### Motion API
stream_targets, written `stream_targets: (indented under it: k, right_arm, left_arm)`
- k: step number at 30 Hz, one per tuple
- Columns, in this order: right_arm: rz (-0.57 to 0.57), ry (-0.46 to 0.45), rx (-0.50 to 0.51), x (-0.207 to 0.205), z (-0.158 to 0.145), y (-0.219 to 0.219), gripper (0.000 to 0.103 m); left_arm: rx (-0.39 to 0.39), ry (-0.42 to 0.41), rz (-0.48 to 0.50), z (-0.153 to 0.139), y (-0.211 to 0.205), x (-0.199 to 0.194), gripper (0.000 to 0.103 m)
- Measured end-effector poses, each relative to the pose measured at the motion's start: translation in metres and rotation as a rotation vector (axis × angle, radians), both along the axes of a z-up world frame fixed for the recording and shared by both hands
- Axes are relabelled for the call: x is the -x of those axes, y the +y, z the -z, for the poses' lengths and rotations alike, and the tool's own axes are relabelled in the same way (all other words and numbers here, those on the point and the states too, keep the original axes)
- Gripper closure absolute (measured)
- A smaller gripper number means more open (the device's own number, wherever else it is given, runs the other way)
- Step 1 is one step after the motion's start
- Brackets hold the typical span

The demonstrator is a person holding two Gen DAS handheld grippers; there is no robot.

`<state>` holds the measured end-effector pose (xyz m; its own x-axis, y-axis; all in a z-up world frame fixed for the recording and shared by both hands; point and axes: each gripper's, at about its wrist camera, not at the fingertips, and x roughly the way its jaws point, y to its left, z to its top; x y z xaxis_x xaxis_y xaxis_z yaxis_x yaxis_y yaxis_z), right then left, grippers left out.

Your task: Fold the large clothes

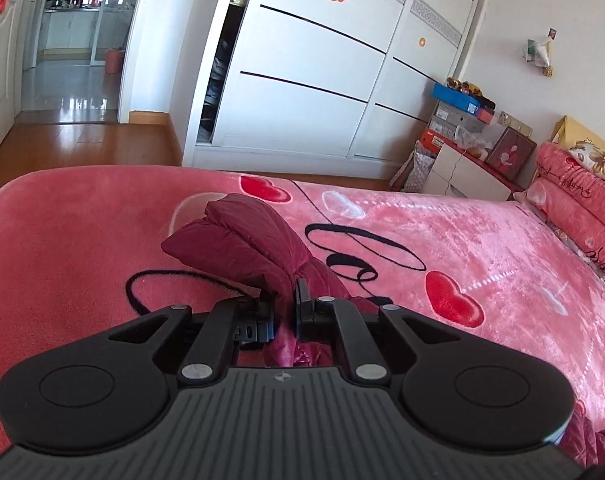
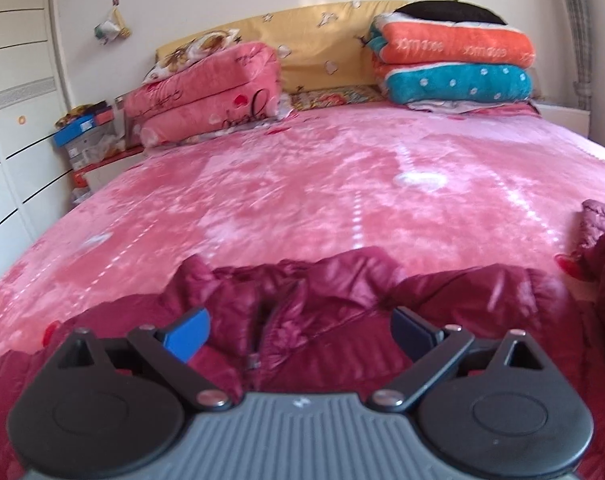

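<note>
A dark red puffer jacket lies on the pink bed. In the left wrist view my left gripper (image 1: pixel 286 312) is shut on a fold of the jacket's sleeve (image 1: pixel 242 240), which sticks up and away from the fingers above the blanket. In the right wrist view my right gripper (image 2: pixel 298 332) is open, its jaws wide apart just above the jacket's body (image 2: pixel 302 296) near the zipper (image 2: pixel 254 344). A sleeve end (image 2: pixel 594 220) shows at the right edge.
The pink heart-print blanket (image 1: pixel 442 232) covers the bed. Folded pink quilts (image 2: pixel 206 92) and a stack of orange and teal blankets (image 2: pixel 454 64) sit by the yellow headboard. A white wardrobe (image 1: pixel 322 72) and boxes on a bedside table (image 1: pixel 462 120) stand to the left of the bed.
</note>
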<state>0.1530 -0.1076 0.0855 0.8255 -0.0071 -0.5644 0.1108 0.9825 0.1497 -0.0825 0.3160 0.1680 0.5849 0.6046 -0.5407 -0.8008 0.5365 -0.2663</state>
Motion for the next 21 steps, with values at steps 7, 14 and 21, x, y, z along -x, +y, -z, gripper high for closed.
stream_targets:
  k: [7, 14, 21]
  right_arm:
    - [-0.05, 0.108, 0.029, -0.026, 0.035, 0.02, 0.003]
    - [-0.067, 0.094, 0.042, -0.012, 0.031, 0.021, 0.002]
    - [0.045, 0.05, -0.073, 0.055, -0.003, -0.01, 0.002]
  left_arm:
    - [-0.021, 0.011, -0.003, -0.003, -0.006, 0.0, 0.091]
    - [-0.086, 0.023, -0.002, -0.012, -0.019, 0.002, 0.078]
    - [-0.146, -0.02, 0.053, -0.033, -0.047, 0.011, 0.053]
